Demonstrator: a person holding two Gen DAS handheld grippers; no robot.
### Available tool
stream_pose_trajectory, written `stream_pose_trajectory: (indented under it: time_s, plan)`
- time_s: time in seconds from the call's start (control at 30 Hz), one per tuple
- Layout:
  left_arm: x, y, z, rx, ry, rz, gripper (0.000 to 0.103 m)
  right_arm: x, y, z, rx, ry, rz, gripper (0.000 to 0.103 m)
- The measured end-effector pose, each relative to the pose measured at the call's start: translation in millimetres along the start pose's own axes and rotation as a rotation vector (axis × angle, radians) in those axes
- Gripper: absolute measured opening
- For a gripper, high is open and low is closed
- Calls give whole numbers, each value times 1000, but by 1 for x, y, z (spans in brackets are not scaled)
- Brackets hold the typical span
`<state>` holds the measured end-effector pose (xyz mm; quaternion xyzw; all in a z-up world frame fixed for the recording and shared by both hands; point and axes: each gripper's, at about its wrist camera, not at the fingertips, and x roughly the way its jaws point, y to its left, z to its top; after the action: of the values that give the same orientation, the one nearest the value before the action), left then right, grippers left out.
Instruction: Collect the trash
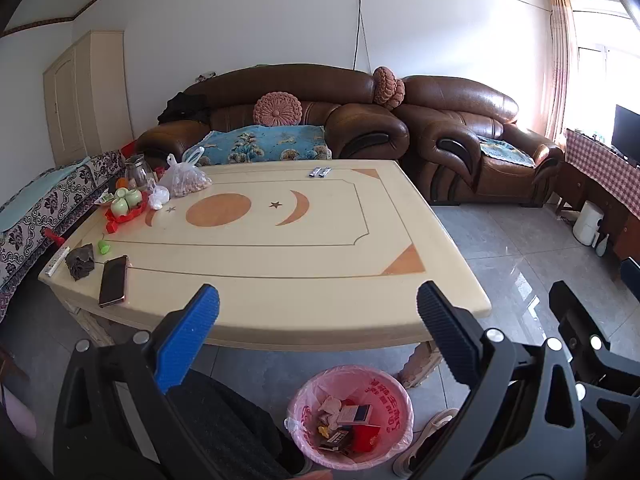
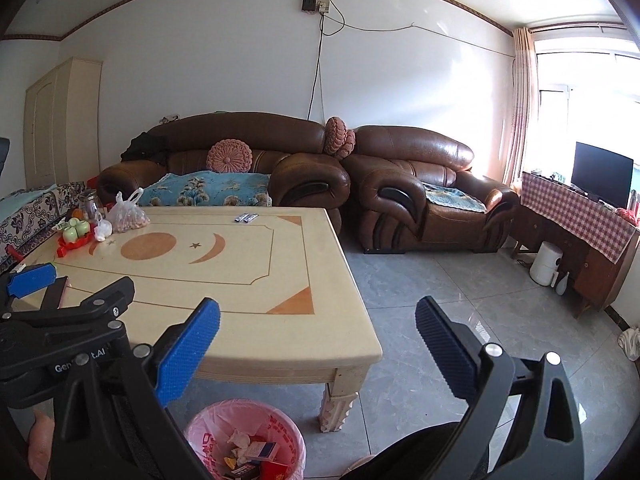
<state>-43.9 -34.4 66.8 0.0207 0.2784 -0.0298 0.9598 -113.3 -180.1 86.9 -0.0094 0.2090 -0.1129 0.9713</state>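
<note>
Both claws are noted spread wide with nothing between the pads: the left claw (image 1: 318,316) hangs above the near edge of the desk (image 1: 320,280), the right claw (image 2: 318,330) above the desk's near right corner and the floor beside it. No earlier state is recorded here.

Trash bin (image 1: 352,416), lined with a pink bag, is seen on the floor just in front of the desk, below both claws. Cartons, crumpled paper and wrappers are already lying inside.

Candidate trash left on the desk: a dark crumpled wad (image 1: 80,266) near the left front corner, a small green cap (image 1: 103,247) just beside it, a white crumpled wad (image 1: 159,197) by the tea set, and two small silver sachets (image 1: 320,172) at the far edge. All are judged light. The wads are expected to be soft and compressible, so a pinch across the middle should hold. The sachets lie flat and look slippery; a grip at one end, lifted off the surface, is judged safer. The cap is small, hard and likely to roll.

Obstacles recorded: a phone (image 1: 114,280) touching or nearly touching the dark wad's side, to be avoided. A white remote-like bar (image 1: 56,262) lies at the left edge. Green cups on a red tray (image 1: 124,210), a glass pitcher (image 1: 136,172) and a tied bag of nuts (image 1: 186,180) crowd the white wad; fragile items there are judged the main risk.
</note>
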Motion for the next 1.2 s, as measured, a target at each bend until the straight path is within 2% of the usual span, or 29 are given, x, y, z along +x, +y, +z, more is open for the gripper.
stream_pose_trajectory:
  time_s: [0.27, 0.97, 1.2]
  plan:
    - [-7, 2, 0, -22, -15, 26, 97, -7, 3, 0, -2, -18, -22, 96]
    - [-4, 9, -1, -24, 1, 33, 97, -8, 8, 0, -13, -23, -31, 96]
    - [-5, 11, 0, -6, -5, 45, 97, -9, 7, -2, 4, -28, 6, 96]
